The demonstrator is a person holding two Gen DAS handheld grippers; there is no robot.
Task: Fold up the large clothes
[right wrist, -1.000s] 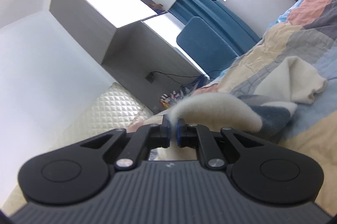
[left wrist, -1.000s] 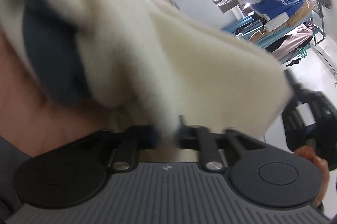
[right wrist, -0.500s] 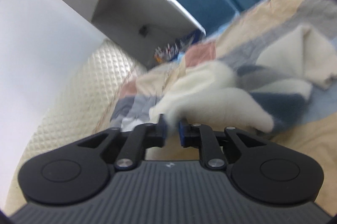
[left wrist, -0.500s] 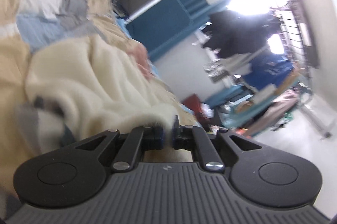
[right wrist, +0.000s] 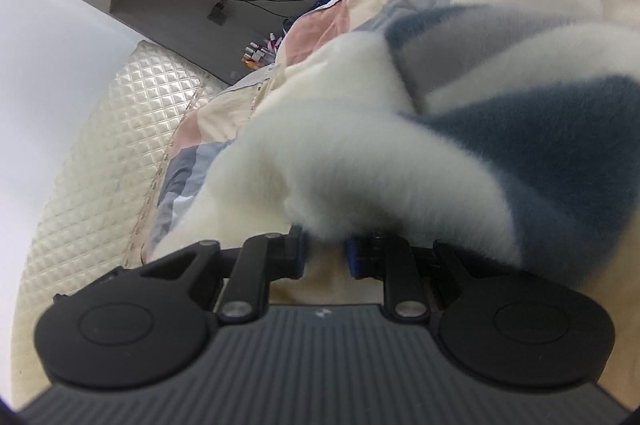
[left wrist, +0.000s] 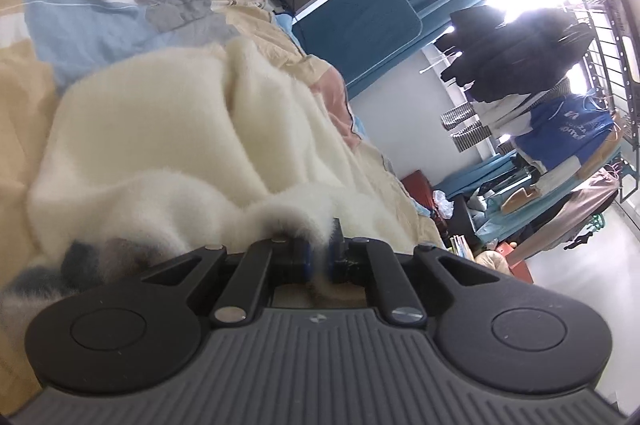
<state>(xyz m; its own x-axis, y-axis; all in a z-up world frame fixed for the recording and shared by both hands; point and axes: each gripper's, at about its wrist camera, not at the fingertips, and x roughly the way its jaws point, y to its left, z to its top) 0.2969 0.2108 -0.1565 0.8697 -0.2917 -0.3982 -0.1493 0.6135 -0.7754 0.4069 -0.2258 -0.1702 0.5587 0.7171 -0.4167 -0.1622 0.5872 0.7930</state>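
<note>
While the fluffy cream sweater (left wrist: 168, 145) lies heaped on the patchwork bedspread (left wrist: 100, 5), both tools are right down at its near edge. The left gripper (left wrist: 318, 259) has its jaws drawn narrow with a tuft of cream pile pinched between the blue pads. That reads as a hold on the hem, though the fuzz hides the exact bite. Over on the other side, the right gripper (right wrist: 326, 253) stands with a clear gap between its pads; the sweater (right wrist: 360, 153) bulges over the fingertips and I cannot tell whether cloth sits between them, so call it parted and not gripping.

The garment is bunched, cream with grey and dark blue bands (right wrist: 560, 161) showing in the right wrist view, towards the quilted headboard (right wrist: 92, 153) end of the bed.

How will it handle? My read: thick, soft, light for its bulk, and floppy. It will sag and slump, and loose pile may slip from a shallow pinch. Best to bite deep on a hem or seam, two well-separated points, and lift evenly.
</note>
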